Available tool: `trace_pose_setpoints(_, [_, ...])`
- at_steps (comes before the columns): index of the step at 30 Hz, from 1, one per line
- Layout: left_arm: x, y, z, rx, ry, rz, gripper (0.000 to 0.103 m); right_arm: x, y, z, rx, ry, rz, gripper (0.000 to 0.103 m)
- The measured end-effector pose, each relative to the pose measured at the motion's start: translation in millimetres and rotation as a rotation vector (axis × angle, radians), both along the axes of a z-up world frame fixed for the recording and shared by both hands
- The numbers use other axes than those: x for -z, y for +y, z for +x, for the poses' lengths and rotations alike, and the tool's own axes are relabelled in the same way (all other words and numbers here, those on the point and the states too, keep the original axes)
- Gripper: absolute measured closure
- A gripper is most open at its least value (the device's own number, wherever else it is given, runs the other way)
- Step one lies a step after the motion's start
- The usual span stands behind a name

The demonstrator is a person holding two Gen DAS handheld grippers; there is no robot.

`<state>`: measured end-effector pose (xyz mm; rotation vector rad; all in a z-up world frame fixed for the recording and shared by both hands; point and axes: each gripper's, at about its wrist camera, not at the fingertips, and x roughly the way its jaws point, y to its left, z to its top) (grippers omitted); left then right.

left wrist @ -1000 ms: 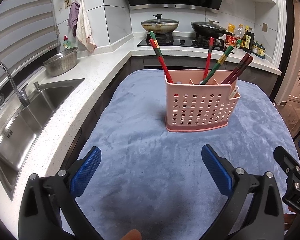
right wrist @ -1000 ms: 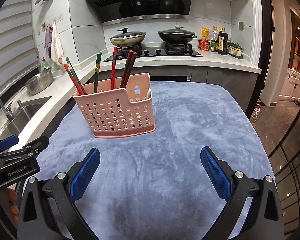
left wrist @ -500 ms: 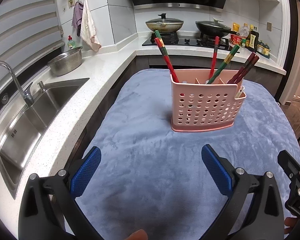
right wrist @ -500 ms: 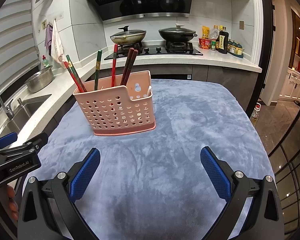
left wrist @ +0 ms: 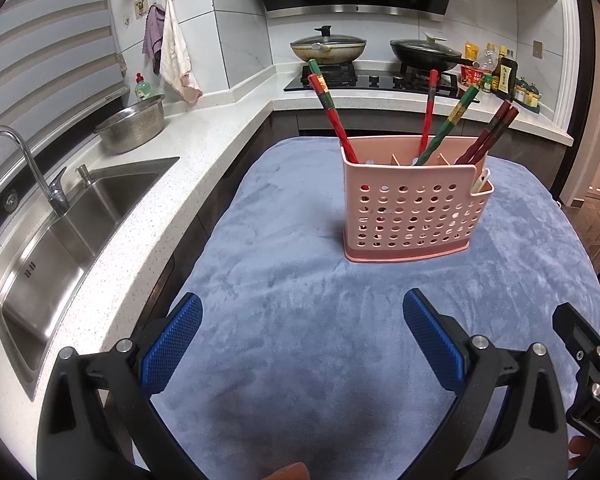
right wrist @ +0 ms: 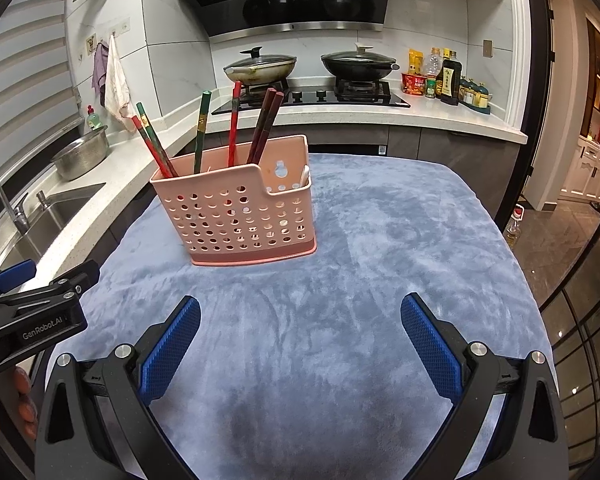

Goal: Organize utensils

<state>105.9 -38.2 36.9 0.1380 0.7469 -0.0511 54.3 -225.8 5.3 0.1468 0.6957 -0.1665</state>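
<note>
Your worktop (right wrist: 380, 280), draped in a blue cloth, lies bare beneath both hand-held grippers: left hand-held gripper (left wrist: 302, 336) and right hand-held gripper (right wrist: 300, 334) gape empty. Ahead stands the pink caddy (right wrist: 236, 216) holding chopsticks (right wrist: 232, 128); approach level, gripping one stick high.

bare blue cloth (right wrist: 340, 320) all round, pink utensil basket (right wrist: 236, 216) with upright chopsticks (right wrist: 232, 128) the sole obstacle
</note>
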Motion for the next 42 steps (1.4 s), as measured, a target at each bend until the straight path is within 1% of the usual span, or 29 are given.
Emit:
trace_pose_setpoints(7, [-2.0, 0.0, -0.9, 0.015, 0.006, -0.016, 0.007, -0.5, 0.4, -1.4, 0.000, -0.005, 0.004, 0.007])
trace_pose_setpoints(15, [-4.0, 2.3, -1.3, 0.007, 0.007, -0.030, 0.007, -1.4, 0.6, -1.9, -0.003, -0.003, 0.000, 0.007])
trace_pose_setpoints(21, [-4.9, 4.8, -2.4, 0.005, -0.003, -0.028, 0.007, -1.5, 0.9, -2.2, -0.003, -0.003, 0.000, 0.007])
trace_pose_setpoints(27, [-5.2, 5.4, -1.1, 0.004, 0.005, -0.032, 0.007, -1.6, 1.4, -2.2, -0.003, -0.004, -0.001, 0.007])
trace_pose_setpoints(32, [-4.6, 5.2, 0.0, -0.001, 0.001, -0.025, 0.007, -1.7, 1.7, -1.7, -0.003, -0.002, -0.002, 0.007])
trace_pose_setpoints(37, [-4.4, 3.3, 0.3, -0.016, -0.017, 0.002, 0.007, -1.9, 1.4, -2.0, -0.003, 0.001, -0.003, 0.007])
trace_pose_setpoints(42, [-4.1, 1.5, -0.9, -0.013, -0.019, 0.004, 0.007, -0.3, 1.2, -0.5, 0.002, 0.002, -0.002, 0.007])
